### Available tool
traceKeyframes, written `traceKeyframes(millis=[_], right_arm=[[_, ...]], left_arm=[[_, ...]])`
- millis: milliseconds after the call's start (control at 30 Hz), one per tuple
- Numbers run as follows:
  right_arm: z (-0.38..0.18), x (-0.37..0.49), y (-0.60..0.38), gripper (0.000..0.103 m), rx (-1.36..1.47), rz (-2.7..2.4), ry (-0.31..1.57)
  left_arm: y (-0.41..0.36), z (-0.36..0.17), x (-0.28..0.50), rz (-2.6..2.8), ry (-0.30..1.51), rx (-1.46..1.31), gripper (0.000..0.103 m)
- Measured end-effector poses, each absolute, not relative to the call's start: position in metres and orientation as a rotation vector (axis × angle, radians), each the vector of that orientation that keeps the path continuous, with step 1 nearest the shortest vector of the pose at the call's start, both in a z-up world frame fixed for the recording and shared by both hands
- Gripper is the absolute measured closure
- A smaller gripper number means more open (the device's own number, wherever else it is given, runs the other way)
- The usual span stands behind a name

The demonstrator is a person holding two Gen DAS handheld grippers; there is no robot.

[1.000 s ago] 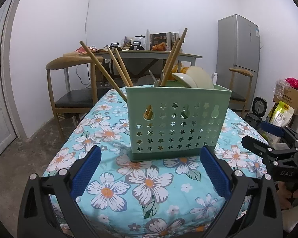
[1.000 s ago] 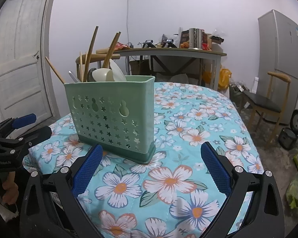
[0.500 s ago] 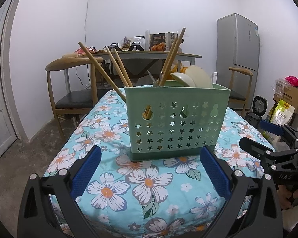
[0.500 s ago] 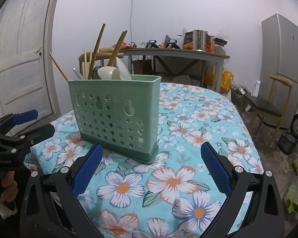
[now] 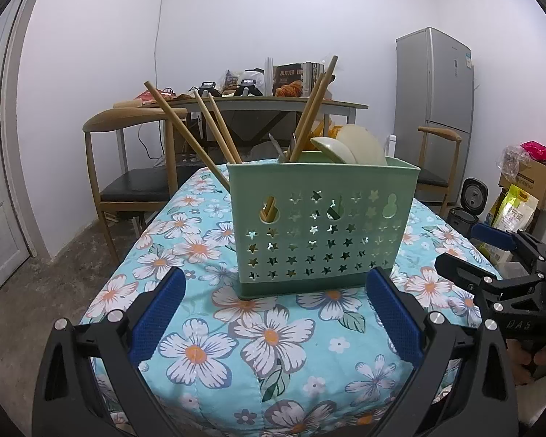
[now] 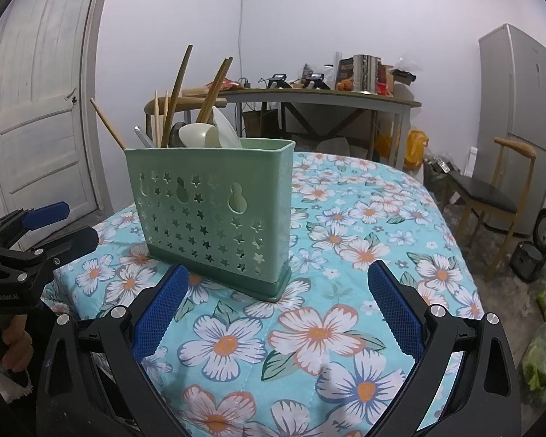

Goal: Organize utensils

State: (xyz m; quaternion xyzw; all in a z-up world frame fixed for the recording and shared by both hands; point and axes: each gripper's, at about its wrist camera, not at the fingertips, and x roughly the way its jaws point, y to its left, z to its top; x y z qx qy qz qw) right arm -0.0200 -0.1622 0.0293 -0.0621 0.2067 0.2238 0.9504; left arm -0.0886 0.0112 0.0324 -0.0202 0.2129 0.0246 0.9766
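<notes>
A green utensil caddy (image 5: 320, 229) with star cut-outs stands upright on the floral table (image 5: 273, 342). Wooden chopsticks (image 5: 185, 134) lean out of its left end, more chopsticks (image 5: 315, 105) rise near the middle, and pale spoons (image 5: 345, 147) fill the right end. In the right wrist view the same caddy (image 6: 214, 211) holds chopsticks (image 6: 178, 87) and spoons (image 6: 207, 134). My left gripper (image 5: 273, 320) is open, just short of the caddy. My right gripper (image 6: 278, 318) is open too, near the caddy's corner. Each gripper holds nothing.
The right gripper (image 5: 506, 273) shows at the left view's right edge; the left gripper (image 6: 29, 240) at the right view's left edge. Behind stand a cluttered desk (image 5: 273, 103), wooden chairs (image 5: 134, 167), a fridge (image 5: 433, 109) and a door (image 6: 40, 116).
Both cameras have drifted slightly; the caddy sits a little lower and nearer in the right wrist view. Both grippers stay open and the caddy has not moved.
</notes>
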Motion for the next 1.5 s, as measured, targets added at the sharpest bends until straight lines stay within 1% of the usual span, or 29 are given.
traceKeyframes(millis=[867, 1000, 1267, 1500], right_arm=[[0.036, -0.020, -0.176, 0.008, -0.080, 0.410, 0.392], [0.041, -0.020, -0.187, 0.008, -0.051, 0.364, 0.370], [0.044, -0.017, -0.205, 0.008, -0.007, 0.335, 0.372], [0.042, -0.022, -0.219, 0.008, -0.028, 0.308, 0.377]], left_arm=[[0.011, 0.034, -0.098, 0.058, 0.413, -0.019, 0.006], [0.017, 0.036, -0.104, 0.075, 0.399, -0.027, 0.006], [0.043, 0.037, -0.102, 0.095, 0.428, -0.126, 0.006], [0.043, 0.038, -0.107, 0.128, 0.427, -0.067, 0.006]])
